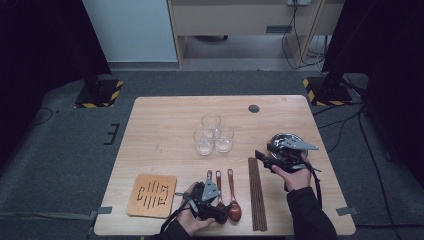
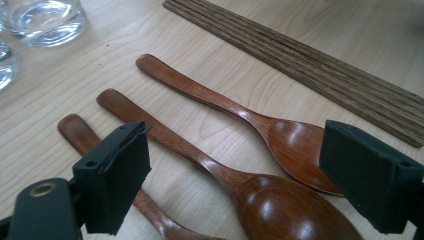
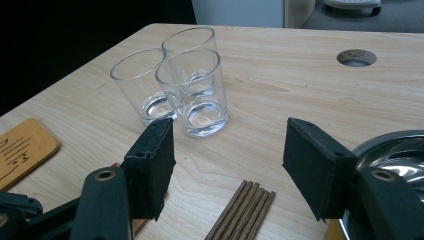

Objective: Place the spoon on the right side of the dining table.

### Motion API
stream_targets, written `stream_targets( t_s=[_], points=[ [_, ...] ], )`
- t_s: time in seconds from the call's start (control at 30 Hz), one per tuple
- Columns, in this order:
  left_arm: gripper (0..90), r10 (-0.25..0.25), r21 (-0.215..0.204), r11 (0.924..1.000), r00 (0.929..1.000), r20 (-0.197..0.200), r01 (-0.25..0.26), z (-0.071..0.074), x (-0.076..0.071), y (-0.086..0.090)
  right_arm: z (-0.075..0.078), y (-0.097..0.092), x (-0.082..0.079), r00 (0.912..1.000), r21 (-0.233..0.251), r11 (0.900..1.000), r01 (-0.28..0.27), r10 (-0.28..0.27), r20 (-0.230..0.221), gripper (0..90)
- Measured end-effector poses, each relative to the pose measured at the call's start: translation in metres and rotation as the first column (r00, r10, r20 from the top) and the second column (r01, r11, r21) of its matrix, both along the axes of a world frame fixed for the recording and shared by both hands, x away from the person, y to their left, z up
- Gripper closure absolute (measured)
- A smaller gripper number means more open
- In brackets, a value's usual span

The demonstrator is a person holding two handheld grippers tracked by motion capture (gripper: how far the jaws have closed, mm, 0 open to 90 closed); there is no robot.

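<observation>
1. The left hand-held gripper (image 1: 216, 207) hovers low over three wooden spoons (image 1: 226, 192) that lie side by side near the table's (image 1: 165, 115) front edge. In the left gripper view its jaws stand apart, with the middle spoon (image 2: 220, 172) lying between them – nothing is clamped yet.
2. The spoons are all flat on the table, bowls toward the person, between the wooden coaster (image 1: 152, 195) and the bundle of chopsticks (image 1: 257, 192).
3. The right hand-held gripper (image 1: 267, 157) waits beside the metal bowl (image 1: 288, 141) at the right; its jaws are apart and empty, pointing toward the three glasses (image 3: 185, 80).
4. Judging by this, the work is at its start – no spoon is lifted, and glasses, chopsticks and bowl look untouched.
5. What is left: closing on a spoon, lifting it, and carrying it wherever it belongs.
</observation>
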State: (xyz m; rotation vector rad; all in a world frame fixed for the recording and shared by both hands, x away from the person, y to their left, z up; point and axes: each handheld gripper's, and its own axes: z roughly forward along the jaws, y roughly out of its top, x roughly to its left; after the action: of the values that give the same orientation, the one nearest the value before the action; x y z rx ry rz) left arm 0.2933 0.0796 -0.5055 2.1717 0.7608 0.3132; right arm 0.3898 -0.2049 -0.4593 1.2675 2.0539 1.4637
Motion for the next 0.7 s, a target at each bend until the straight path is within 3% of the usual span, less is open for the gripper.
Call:
stream_targets(
  t_s=[0.7],
  points=[
    [10.0,-0.072,0.037,0.9967,0.9973,-0.015,0.072,-0.009,-0.003,-0.019,-0.009,0.015,0.000,0.9985,-0.004,0.9991,-0.043,0.043,-0.035,37.2]
  ],
)
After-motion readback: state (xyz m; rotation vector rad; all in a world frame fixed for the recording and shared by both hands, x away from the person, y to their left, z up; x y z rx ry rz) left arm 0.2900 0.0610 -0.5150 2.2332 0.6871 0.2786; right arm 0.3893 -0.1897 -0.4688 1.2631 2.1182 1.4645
